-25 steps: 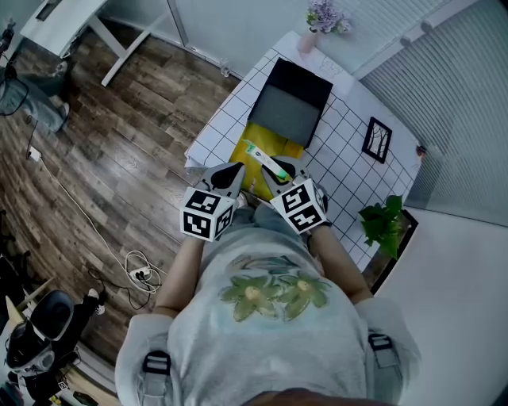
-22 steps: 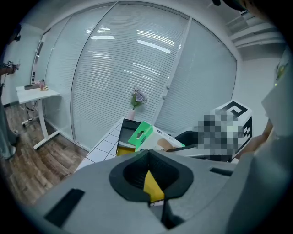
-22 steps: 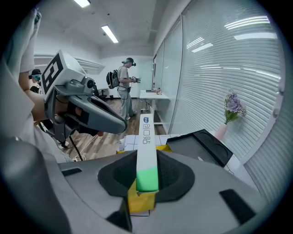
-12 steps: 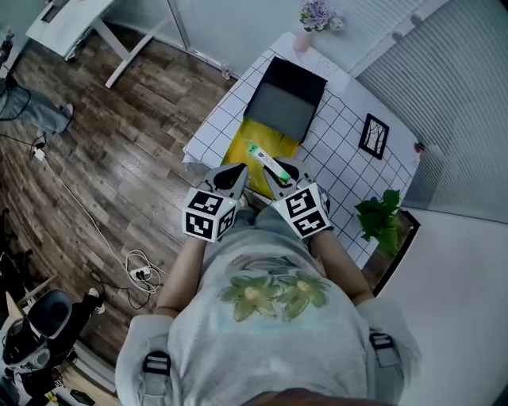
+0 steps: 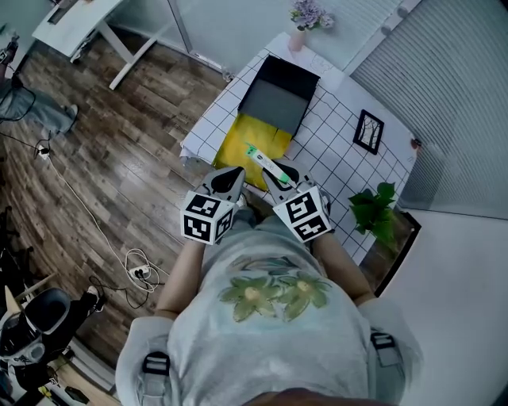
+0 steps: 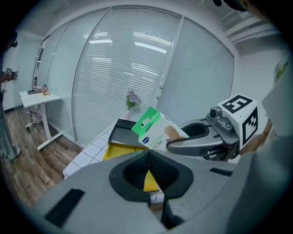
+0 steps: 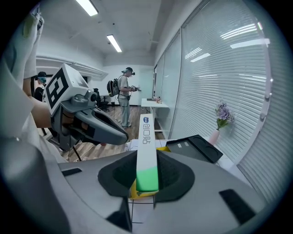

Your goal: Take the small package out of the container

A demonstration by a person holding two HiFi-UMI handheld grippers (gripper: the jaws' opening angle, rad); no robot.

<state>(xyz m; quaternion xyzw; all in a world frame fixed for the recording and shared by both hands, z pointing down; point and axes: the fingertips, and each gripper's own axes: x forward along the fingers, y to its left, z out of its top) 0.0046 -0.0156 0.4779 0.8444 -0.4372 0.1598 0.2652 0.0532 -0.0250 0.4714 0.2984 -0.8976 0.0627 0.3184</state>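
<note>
**Right hand-held gripper holds package clear of container**

Right hand-held gripper (image 7: pixel 147 157) is clenched on the small package (image 7: pixel 147 132), a flat white box with a green end. The pads grip the green end, and the white end sticks out forward past the jaw tips. The right gripper view sees the box edge-on. In the head view the package is out of the black container (image 5: pixel 278 101) and up in the air. It is over the near corner of a yellow sheet (image 5: pixel 238 143) that lies just in front of the container.

Left hand-held gripper (image 6: pixel 149 153) has its jaws closed together with nothing between them. It is just beside the right one, on the person's left, at the near edge of the worktop (image 5: pixel 333 151).

The container is open, with a grey inside. At the far end of the white grid worktop is a pink vase with flowers (image 5: pixel 300 24). A small black frame (image 5: pixel 367 132) lies to the right. A green plant (image 5: pixel 375 212) is at the right edge.
</note>
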